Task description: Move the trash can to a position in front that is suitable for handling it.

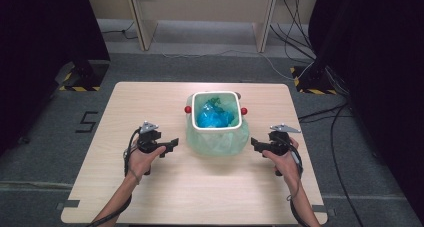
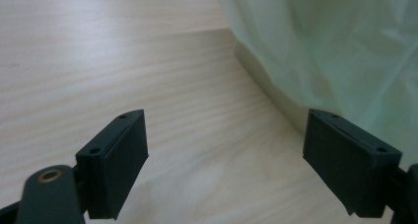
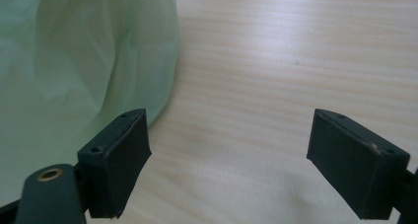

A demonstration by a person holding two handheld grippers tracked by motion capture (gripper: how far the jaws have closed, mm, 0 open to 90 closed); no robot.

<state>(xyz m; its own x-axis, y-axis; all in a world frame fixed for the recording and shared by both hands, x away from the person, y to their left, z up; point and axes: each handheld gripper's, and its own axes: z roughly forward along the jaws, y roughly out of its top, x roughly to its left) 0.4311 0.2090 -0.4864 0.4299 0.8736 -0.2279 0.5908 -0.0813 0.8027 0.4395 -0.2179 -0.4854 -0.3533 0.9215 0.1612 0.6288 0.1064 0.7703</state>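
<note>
A small white bin [image 1: 216,118] lined with a pale green bag [image 1: 218,139] stands mid-table [image 1: 150,187], between the left gripper [image 1: 172,143] and right gripper [image 1: 255,144], each just beside the bag with jaws spread wide and empty. Crumpled blue plastic [image 1: 214,117] lies inside. The bag's overhang hides the bin's walls.

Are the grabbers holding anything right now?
No. The left gripper and right gripper are both open with nothing between the jaws, one on each side of the bin bag.
</note>
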